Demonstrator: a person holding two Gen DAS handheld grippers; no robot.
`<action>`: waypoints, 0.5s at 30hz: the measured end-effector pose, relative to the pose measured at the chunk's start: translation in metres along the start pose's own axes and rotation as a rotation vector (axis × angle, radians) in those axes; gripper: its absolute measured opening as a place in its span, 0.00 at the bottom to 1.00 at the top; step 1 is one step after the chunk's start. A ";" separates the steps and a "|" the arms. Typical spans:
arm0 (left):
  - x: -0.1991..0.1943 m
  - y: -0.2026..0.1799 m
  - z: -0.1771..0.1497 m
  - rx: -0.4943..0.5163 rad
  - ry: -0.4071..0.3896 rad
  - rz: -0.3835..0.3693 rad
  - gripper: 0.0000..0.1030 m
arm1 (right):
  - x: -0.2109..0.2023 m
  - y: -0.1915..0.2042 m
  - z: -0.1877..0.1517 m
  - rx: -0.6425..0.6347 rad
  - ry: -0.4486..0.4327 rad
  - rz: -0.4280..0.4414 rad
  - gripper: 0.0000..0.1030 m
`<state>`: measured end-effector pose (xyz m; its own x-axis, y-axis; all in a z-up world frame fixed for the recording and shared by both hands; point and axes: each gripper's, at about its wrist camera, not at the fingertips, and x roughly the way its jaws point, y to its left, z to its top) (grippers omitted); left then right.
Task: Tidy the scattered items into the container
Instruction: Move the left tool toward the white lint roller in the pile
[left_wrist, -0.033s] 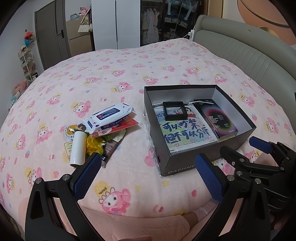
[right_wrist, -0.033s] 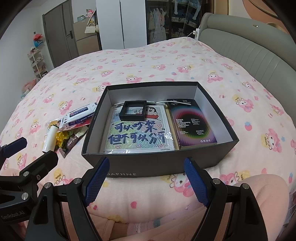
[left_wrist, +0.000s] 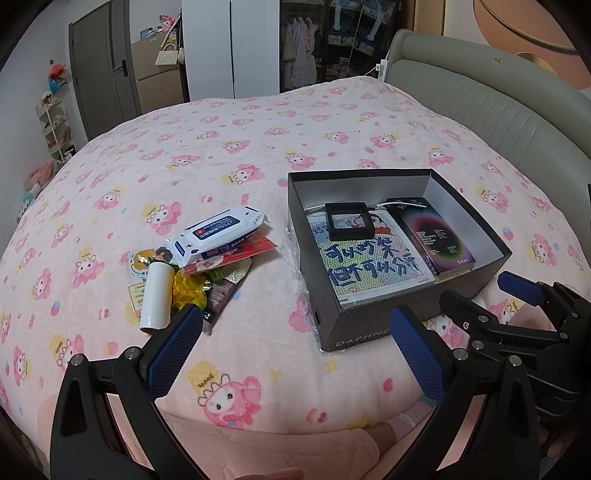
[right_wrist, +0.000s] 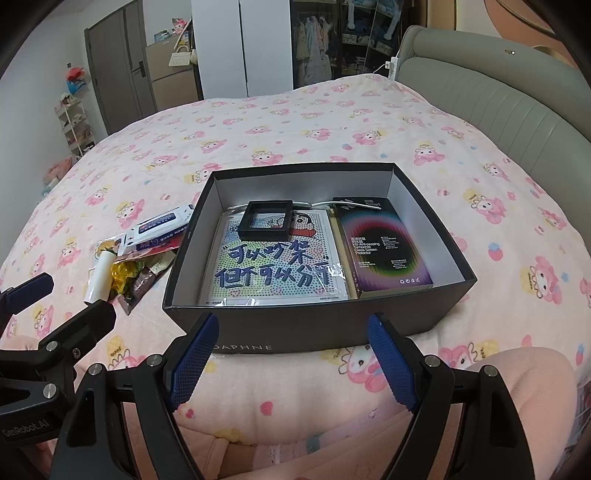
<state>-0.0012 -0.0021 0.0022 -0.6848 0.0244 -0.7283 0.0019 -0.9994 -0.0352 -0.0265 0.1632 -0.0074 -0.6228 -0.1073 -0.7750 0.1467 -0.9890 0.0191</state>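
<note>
**A:** Left wrist view first: your left tongs (left_wrist: 295, 354) are spread wide with nothing between the pads, hovering low over the bed (left_wrist: 258, 155). The scattered pile (left_wrist: 207, 266) lies at about eleven o'clock from them, just beyond the left pad.

**B:** What's in it?

**A:** A wipes pack (left_wrist: 221, 234) on top, snack packets and something yellow beneath, and a white tube (left_wrist: 157, 297) on the near left edge. The tube's long axis runs almost straight away from you, tipped slightly toward one o'clock.

**B:** And the container?

**A:** The dark box (right_wrist: 317, 332) sits at twelve o'clock from your right tongs (right_wrist: 291, 362), which are also released and empty. It already holds a dotted picture sheet (right_wrist: 277, 269), a small black frame (right_wrist: 267, 218) and a screen-protector carton (right_wrist: 384, 247).

**B:** So some things are in, some out.

**A:** Yes. Your left hand is clearly nearer the pile; the box lies to the pile's right, at three o'clock. I'd judge the tube wants pads closing across its short width.
</note>
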 end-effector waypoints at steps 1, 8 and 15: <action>0.000 0.001 0.001 -0.002 -0.001 0.000 0.99 | 0.000 0.001 0.000 -0.001 0.000 -0.001 0.79; -0.004 0.009 0.010 -0.013 -0.010 0.001 0.99 | 0.004 0.006 0.003 -0.014 0.001 -0.002 0.79; -0.007 0.017 0.020 -0.025 -0.019 0.002 0.99 | -0.002 0.014 0.015 -0.053 -0.020 -0.022 0.79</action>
<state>-0.0112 -0.0202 0.0201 -0.6986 0.0219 -0.7152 0.0213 -0.9985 -0.0513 -0.0353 0.1477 0.0038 -0.6416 -0.0877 -0.7620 0.1725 -0.9845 -0.0319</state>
